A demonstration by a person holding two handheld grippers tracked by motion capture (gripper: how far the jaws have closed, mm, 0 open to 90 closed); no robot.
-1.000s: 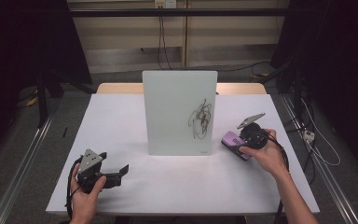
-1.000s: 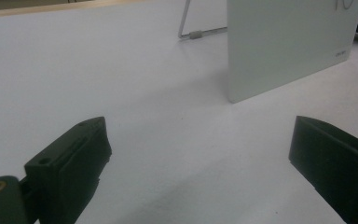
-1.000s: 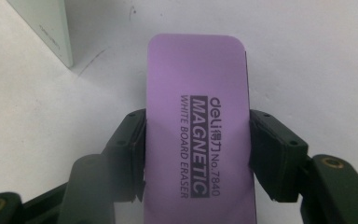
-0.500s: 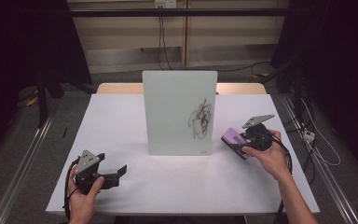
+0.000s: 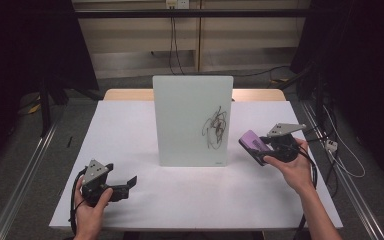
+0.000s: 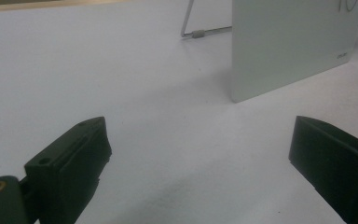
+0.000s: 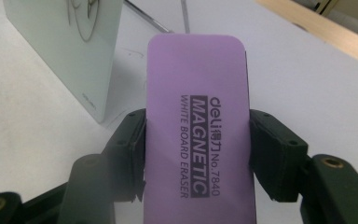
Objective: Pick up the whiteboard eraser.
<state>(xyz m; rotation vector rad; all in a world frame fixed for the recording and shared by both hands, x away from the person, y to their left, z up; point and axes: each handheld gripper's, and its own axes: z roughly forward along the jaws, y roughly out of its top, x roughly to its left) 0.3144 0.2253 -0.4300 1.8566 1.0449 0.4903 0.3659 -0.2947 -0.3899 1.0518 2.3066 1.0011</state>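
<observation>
Right gripper view: purple eraser (image 7: 198, 116), rounded corners, black "MAGNETIC" print.

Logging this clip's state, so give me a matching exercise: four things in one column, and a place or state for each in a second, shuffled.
Things:
1. left gripper
2. right gripper
3. whiteboard
4. black scribble

States:
A. stands upright mid-table
B. on the board's right half
C. fingers apart, nothing between them
D. clamped on the purple whiteboard eraser

Pairs: 1-C, 2-D, 3-A, 4-B
</observation>
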